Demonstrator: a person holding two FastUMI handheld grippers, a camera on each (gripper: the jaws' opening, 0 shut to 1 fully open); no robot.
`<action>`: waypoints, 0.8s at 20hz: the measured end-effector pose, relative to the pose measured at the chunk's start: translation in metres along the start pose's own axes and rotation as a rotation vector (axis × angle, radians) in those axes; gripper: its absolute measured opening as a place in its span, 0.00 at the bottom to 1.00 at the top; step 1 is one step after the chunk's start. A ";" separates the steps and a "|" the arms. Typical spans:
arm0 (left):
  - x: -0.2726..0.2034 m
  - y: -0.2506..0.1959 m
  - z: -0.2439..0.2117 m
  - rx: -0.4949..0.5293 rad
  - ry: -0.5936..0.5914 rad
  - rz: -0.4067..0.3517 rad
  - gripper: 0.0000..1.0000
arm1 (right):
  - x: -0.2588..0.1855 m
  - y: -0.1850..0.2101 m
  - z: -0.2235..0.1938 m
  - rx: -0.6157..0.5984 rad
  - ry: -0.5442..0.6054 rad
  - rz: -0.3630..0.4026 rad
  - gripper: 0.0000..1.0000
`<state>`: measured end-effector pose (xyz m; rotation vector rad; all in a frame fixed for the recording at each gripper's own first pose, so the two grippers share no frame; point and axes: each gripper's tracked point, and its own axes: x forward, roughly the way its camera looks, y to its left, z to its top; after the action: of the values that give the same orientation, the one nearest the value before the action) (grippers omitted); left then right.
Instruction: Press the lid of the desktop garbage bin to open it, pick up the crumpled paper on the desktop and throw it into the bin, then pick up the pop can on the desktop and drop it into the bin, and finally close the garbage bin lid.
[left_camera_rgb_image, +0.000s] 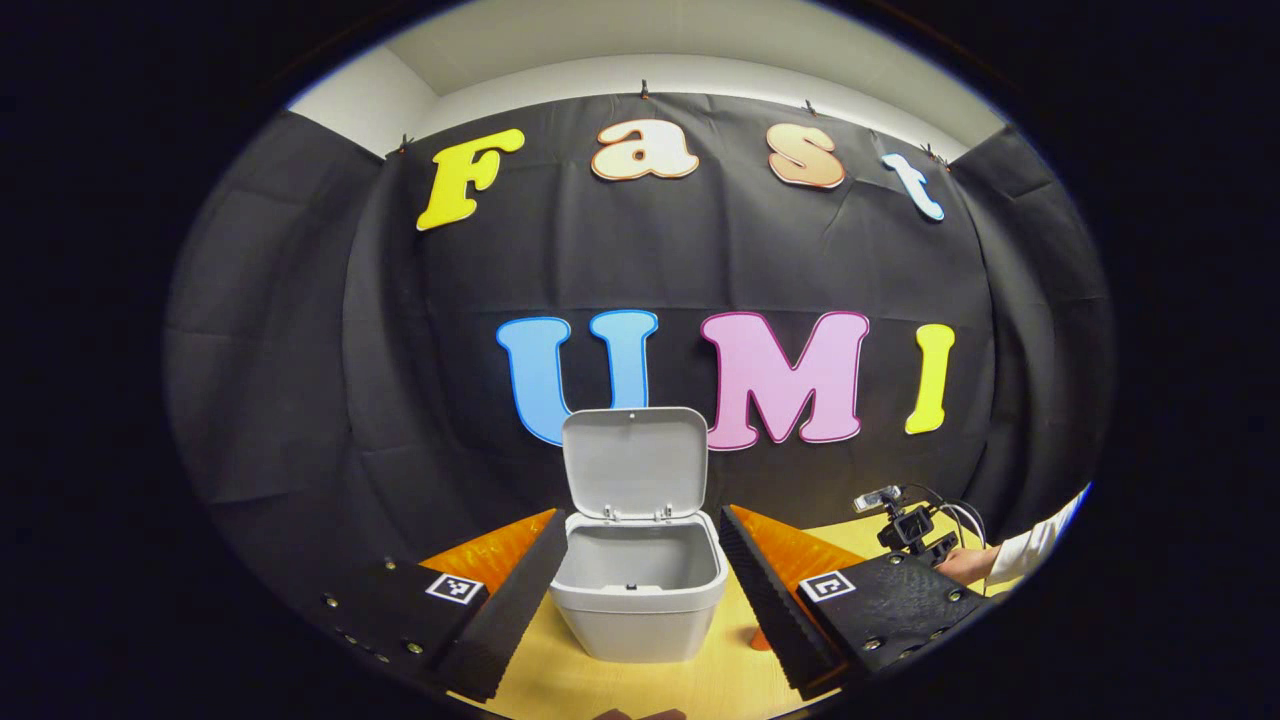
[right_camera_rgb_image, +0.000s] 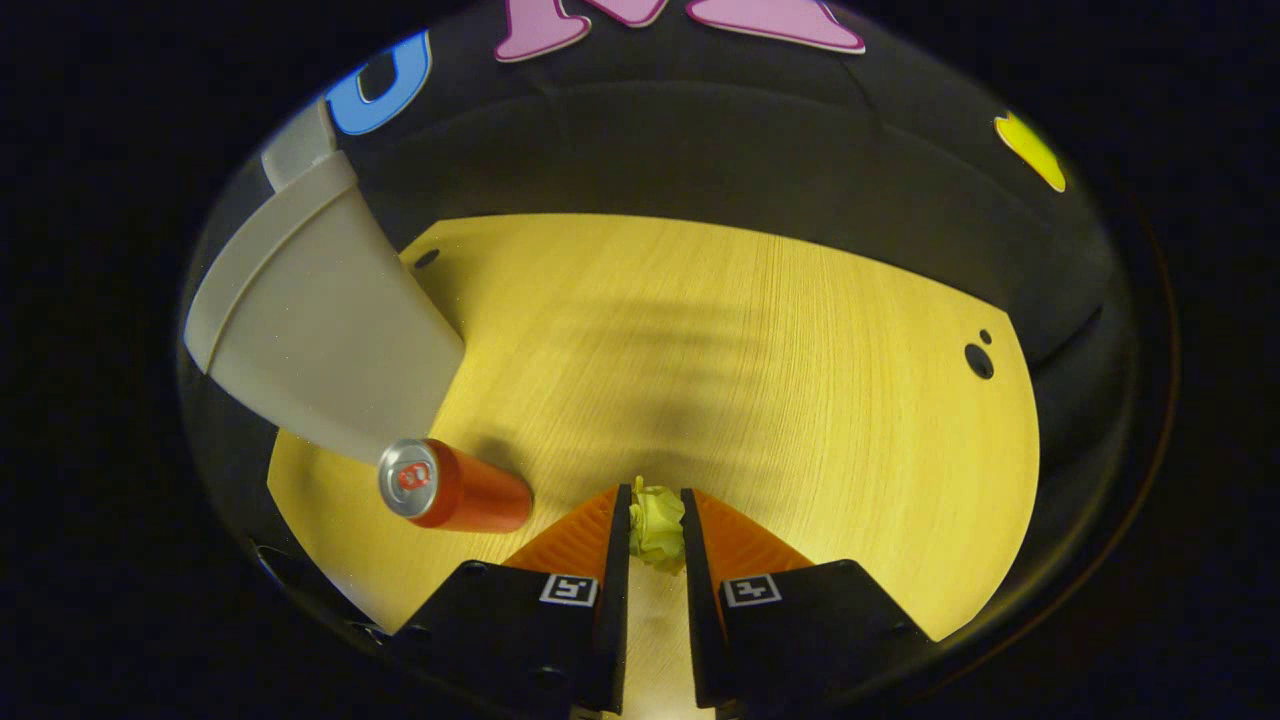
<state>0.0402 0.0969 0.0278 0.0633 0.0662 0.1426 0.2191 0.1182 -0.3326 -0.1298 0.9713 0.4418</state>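
Observation:
The grey desktop bin (left_camera_rgb_image: 640, 600) stands straight ahead in the left gripper view, its lid (left_camera_rgb_image: 635, 460) flipped up and the inside bare. My left gripper (left_camera_rgb_image: 642, 520) is open, one finger on each side of the bin, touching nothing. In the right gripper view, my right gripper (right_camera_rgb_image: 657, 495) is shut on the crumpled yellow-green paper (right_camera_rgb_image: 657, 525), low over the wooden table (right_camera_rgb_image: 760, 340). The red pop can (right_camera_rgb_image: 450, 487) stands upright just left of it, next to the bin (right_camera_rgb_image: 320, 320).
Far right in the left gripper view, a hand in a white sleeve (left_camera_rgb_image: 1025, 550) holds the other gripper (left_camera_rgb_image: 910, 528) near the table. Black cloth walls close the table at the back and sides. Small dark holes (right_camera_rgb_image: 978, 360) mark the table's right side.

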 end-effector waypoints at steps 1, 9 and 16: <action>0.003 -0.003 0.001 -0.001 -0.005 -0.010 0.99 | -0.013 0.001 0.008 -0.005 -0.033 -0.002 0.31; 0.011 -0.021 0.008 0.017 -0.027 -0.072 0.99 | -0.116 0.033 0.100 -0.069 -0.382 -0.017 0.30; 0.008 -0.009 0.008 0.021 -0.037 -0.057 0.99 | -0.202 0.101 0.185 -0.071 -0.665 0.090 0.30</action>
<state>0.0502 0.0883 0.0344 0.0846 0.0330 0.0833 0.2219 0.2034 -0.0532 0.0013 0.3088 0.5549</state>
